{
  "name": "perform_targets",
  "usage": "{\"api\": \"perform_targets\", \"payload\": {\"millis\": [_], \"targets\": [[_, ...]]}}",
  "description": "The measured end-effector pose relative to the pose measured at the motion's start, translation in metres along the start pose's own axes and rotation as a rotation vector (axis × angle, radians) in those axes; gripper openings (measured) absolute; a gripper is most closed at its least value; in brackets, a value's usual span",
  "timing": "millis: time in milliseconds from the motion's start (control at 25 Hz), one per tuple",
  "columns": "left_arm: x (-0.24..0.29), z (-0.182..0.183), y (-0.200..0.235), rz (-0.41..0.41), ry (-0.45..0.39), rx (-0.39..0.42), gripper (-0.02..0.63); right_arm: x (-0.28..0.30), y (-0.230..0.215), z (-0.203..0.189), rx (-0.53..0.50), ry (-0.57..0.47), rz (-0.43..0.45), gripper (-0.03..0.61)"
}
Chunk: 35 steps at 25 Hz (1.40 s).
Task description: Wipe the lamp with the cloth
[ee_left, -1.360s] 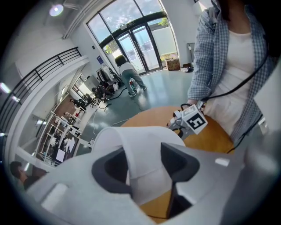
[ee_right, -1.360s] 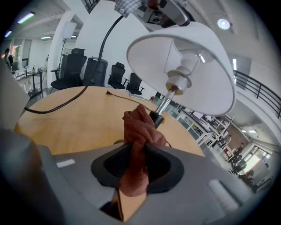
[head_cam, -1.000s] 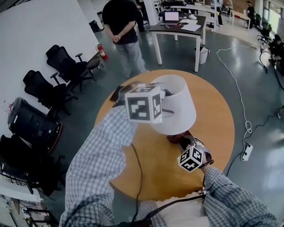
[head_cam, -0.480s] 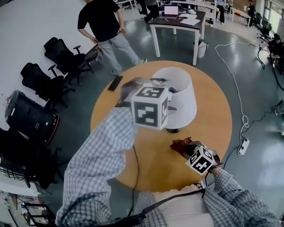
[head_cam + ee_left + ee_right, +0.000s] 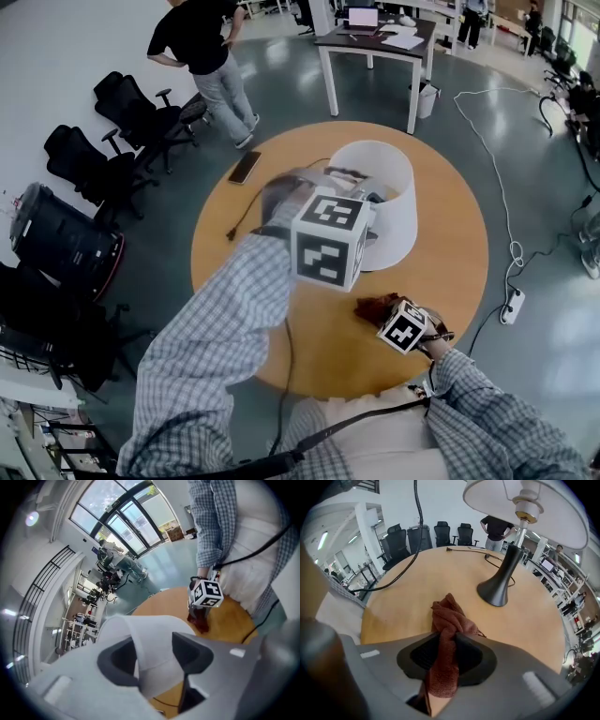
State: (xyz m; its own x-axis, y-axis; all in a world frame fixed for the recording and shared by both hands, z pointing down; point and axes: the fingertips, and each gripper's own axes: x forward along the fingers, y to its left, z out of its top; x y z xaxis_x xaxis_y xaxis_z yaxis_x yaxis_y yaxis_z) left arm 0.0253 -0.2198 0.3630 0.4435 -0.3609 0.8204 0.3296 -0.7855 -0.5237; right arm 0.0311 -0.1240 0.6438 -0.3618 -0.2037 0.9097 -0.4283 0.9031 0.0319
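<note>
- Pinching the thin wall of the white shade (image 5: pixel 150 634), the left gripper (image 5: pixel 154 657) has its fingers closed on the rim of the lamp (image 5: pixel 398 225). In my judgement a hard squeeze or a sideways pull there could dent the shade or tip the lamp over.
- The right gripper (image 5: pixel 445 656) has its fingers clamped on the bunched cloth (image 5: pixel 447 618), low over the desk (image 5: pixel 450 272) and apart from the lamp. Only a small wad sticks out past the fingers, so hard plastic rather than fabric could scrape the lamp.
- A push from the cloth on the narrow stem (image 5: pixel 513 557) could slide the base (image 5: pixel 497 592), since only the left grip steadies the lamp.
- A black cord (image 5: pixel 242 216) trails across the desk beside the lamp; an arm snagging it would likely drag the lamp.
- The lamp stands near the middle of the round wooden desk. It has a white tapering shade, open at the top, and a pale socket with a brass-coloured ring under it. The slim dark stem flares into a black base.
- The cloth is reddish-brown towelling, crumpled.
</note>
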Motion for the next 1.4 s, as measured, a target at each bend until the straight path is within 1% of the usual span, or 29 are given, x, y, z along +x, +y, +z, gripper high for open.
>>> {"api": "perform_targets", "payload": {"millis": [160, 280, 320, 400, 480, 560, 640, 720, 800, 880, 1000, 1040, 1120, 1160, 1200, 1280, 1400], "targets": [[-0.002, 0.004, -0.007, 0.026, -0.002, 0.004, 0.230, 0.002, -0.001, 0.003, -0.011, 0.006, -0.003, 0.107], [-0.002, 0.004, -0.007, 0.054, -0.021, -0.011, 0.251, 0.002, -0.003, 0.004, -0.001, -0.007, -0.002, 0.119], [-0.001, 0.004, -0.008, 0.060, -0.025, -0.016, 0.261, 0.003, -0.002, 0.003, 0.003, -0.009, 0.000, 0.124], [0.000, 0.003, -0.010, 0.069, -0.019, -0.013, 0.316, 0.005, 0.000, 0.002, 0.016, -0.013, 0.007, 0.143], [-0.001, 0.003, -0.010, 0.092, -0.034, -0.026, 0.328, 0.003, 0.002, 0.005, 0.026, -0.026, 0.004, 0.164], [-0.006, 0.009, -0.004, 0.125, -0.100, -0.088, 0.331, 0.001, 0.003, 0.006, 0.031, -0.038, 0.005, 0.201], [-0.016, 0.014, 0.002, 0.156, -0.192, -0.177, 0.331, -0.002, 0.004, 0.006, 0.039, -0.052, 0.009, 0.241], [-0.026, 0.014, 0.004, 0.189, -0.263, -0.255, 0.331, -0.003, 0.002, 0.005, 0.067, -0.083, 0.003, 0.256], [-0.036, 0.006, 0.000, 0.233, -0.299, -0.318, 0.331, -0.008, -0.001, 0.007, 0.097, -0.123, -0.011, 0.256], [-0.047, -0.005, -0.005, 0.296, -0.344, -0.397, 0.330, -0.019, -0.009, 0.010, 0.123, -0.171, -0.043, 0.254], [-0.069, -0.016, -0.011, 0.417, -0.468, -0.546, 0.327, -0.043, -0.022, 0.008, 0.206, -0.256, -0.100, 0.231], [-0.076, -0.020, -0.014, 0.461, -0.492, -0.578, 0.315, -0.051, -0.026, 0.006, 0.240, -0.287, -0.121, 0.220], [-0.086, -0.028, -0.017, 0.542, -0.521, -0.612, 0.257, -0.067, -0.035, 0.001, 0.291, -0.342, -0.166, 0.174], [-0.088, -0.030, -0.016, 0.567, -0.545, -0.628, 0.232, -0.072, -0.037, -0.002, 0.309, -0.360, -0.182, 0.152], [-0.089, -0.031, -0.014, 0.578, -0.571, -0.642, 0.227, -0.075, -0.039, -0.006, 0.322, -0.372, -0.193, 0.138], [-0.086, -0.028, -0.009, 0.570, -0.601, -0.647, 0.227, -0.076, -0.037, -0.014, 0.347, -0.382, -0.198, 0.135], [-0.082, -0.018, -0.005, 0.540, -0.613, -0.613, 0.233, -0.076, -0.031, -0.018, 0.383, -0.386, -0.193, 0.135]]}}
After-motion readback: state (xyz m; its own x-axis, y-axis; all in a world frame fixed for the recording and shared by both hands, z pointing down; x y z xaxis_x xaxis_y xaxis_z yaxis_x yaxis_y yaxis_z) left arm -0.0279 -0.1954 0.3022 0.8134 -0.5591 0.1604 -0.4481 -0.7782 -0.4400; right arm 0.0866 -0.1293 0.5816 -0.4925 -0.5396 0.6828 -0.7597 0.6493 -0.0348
